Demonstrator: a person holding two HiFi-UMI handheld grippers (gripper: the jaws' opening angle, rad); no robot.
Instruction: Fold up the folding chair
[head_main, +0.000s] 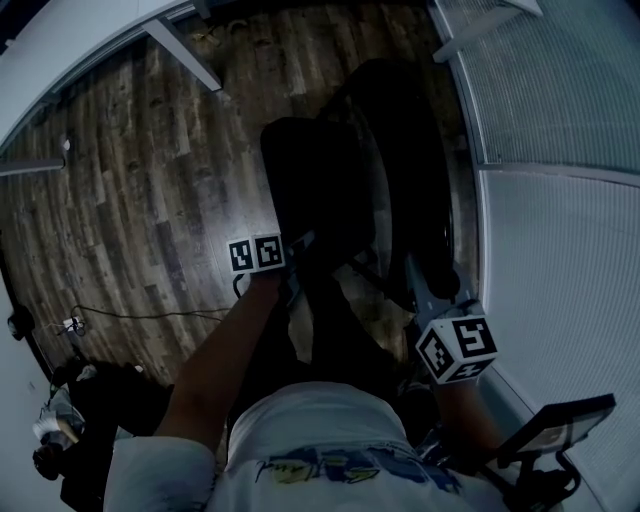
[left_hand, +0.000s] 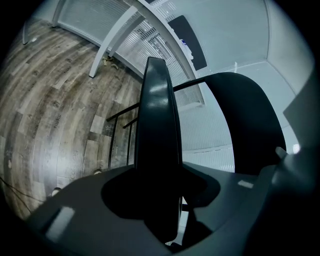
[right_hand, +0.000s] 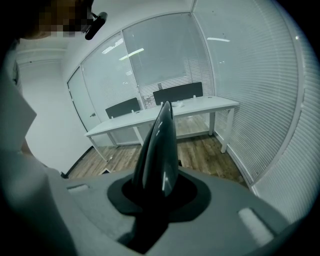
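Left gripper (left_hand: 160, 200): clenched on the thin edge of a black panel that runs from the jaws up toward 12 o'clock. Reads as the seat (left_hand: 157, 120), seen edge-on. The panel fills the gap between the jaws and no daylight shows beside it.

Right gripper (right_hand: 155, 195): also clenched, on a glossy curved black rim rising to 12 o'clock, most likely the top of the backrest (right_hand: 160, 142).

Head view: the folding chair (head_main: 350, 170) stands at 12 o'clock from the person. The left gripper is on its near edge at 7 o'clock, the right at its 5 o'clock side. Seat and backrest are still apart, so the fold is under way, not done. In the left gripper view the backrest sits at 3 o'clock of the seat and the frame tubes (left_hand: 117, 145) at 9 o'clock.

Risks from here, my read:
- Both grips are on thin, smooth rims. If the seat swings about its pivot while the jaws hold a fixed angle, the rim can twist out and the seat drops back open.
- As the panels close, the left jaws sit in the closing gap and could get pinched or block the last bit of travel.
- The feet stand on smooth wood floor (head_main: 130, 200). Uneven pull between the hands could skate or tip the chair toward the blinds wall (head_main: 560, 230) at 3 o'clock.
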